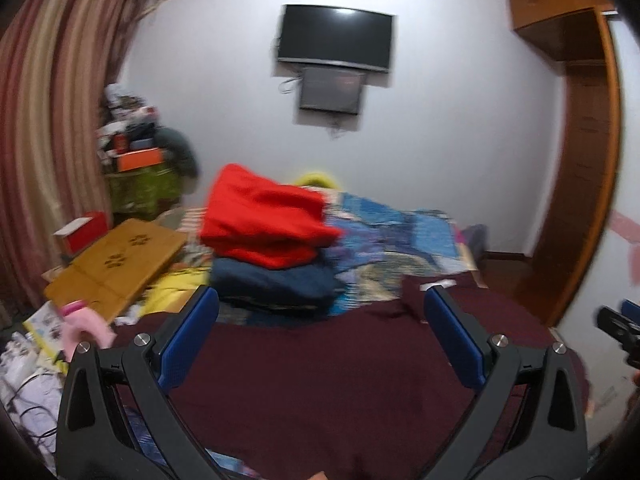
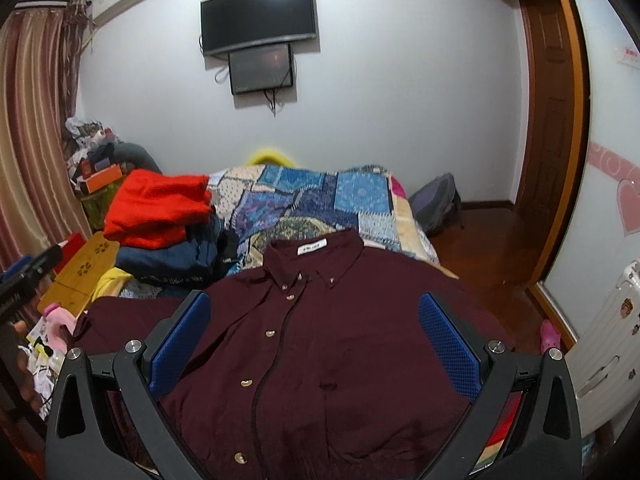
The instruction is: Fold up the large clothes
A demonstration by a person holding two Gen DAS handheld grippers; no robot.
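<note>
A dark maroon button-up shirt (image 2: 320, 340) lies spread face up on the bed, collar and white label toward the far end; it also shows in the left wrist view (image 1: 320, 380). My left gripper (image 1: 320, 300) is open and empty, hovering above the shirt's left part. My right gripper (image 2: 314, 304) is open and empty above the shirt's chest and button line. The right gripper's tip shows at the right edge of the left wrist view (image 1: 618, 326).
A pile of folded clothes, red on top (image 2: 160, 208) and dark blue below (image 2: 172, 260), sits on the patchwork quilt (image 2: 320, 200) at the back left. A wooden lap desk (image 1: 116, 264) and clutter lie left of the bed. A wooden door (image 2: 548, 100) stands right.
</note>
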